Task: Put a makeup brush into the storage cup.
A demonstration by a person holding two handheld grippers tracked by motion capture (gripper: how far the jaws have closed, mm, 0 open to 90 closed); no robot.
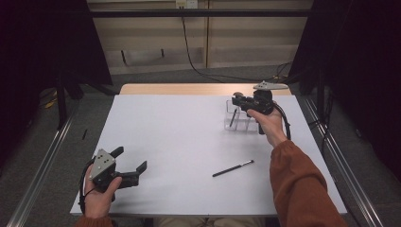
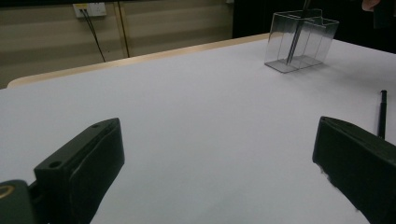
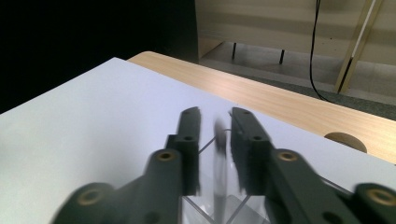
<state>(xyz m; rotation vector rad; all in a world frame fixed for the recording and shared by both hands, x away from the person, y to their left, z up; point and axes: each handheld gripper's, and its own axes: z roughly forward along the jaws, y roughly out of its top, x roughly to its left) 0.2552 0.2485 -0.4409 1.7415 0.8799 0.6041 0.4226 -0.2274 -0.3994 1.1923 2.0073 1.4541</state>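
Jaws narrowed around a dark pen [image 3: 219, 154] on the right gripper [image 1: 239, 100], directly over the clear organizer [image 1: 239, 120].
Left gripper [image 1: 131, 164], well apart from the organizer, gapes wide; another pen [image 1: 232, 168] lies nearer than it.

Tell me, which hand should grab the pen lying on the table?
Probably the left gripper: it is open and empty near the pen. The right gripper is busy over the clear holder with another pen.

A lab-like recording bay. Black curtains [image 1: 42, 42] flank the white surface [image 1: 179, 142]. Metal rails [image 1: 38, 170] line the carpet.
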